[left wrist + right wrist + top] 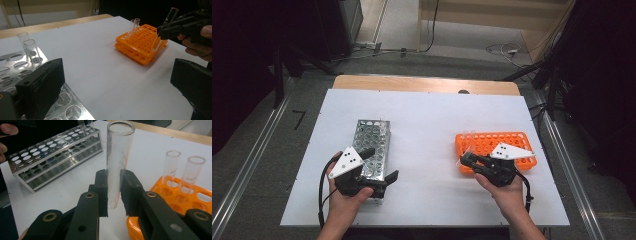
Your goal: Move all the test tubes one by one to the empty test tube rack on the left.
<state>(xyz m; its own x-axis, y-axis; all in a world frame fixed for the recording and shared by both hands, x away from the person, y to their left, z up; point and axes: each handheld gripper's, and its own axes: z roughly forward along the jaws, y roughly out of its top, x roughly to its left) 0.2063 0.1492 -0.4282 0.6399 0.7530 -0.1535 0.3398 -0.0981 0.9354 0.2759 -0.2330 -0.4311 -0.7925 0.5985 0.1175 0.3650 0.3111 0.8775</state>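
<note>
A clear glass test tube (119, 150) stands upright between the jaws of my right gripper (114, 176), which is shut on it. In the high view my right gripper (466, 159) is at the near left corner of the orange rack (512, 145). Two more tubes (172, 167) stand in that rack's holes. The held tube (163, 27) hangs tilted just above the orange rack's (136, 47) edge. My left gripper (379, 164) is open with nothing in it, over the near end of the metal rack (371, 137). Two tubes (31, 50) stand in the metal rack.
Both racks sit on a white sheet (427, 120) over a wooden table (422, 82). Bare sheet lies between the racks. Floor, cables (504, 50) and dark equipment surround the table.
</note>
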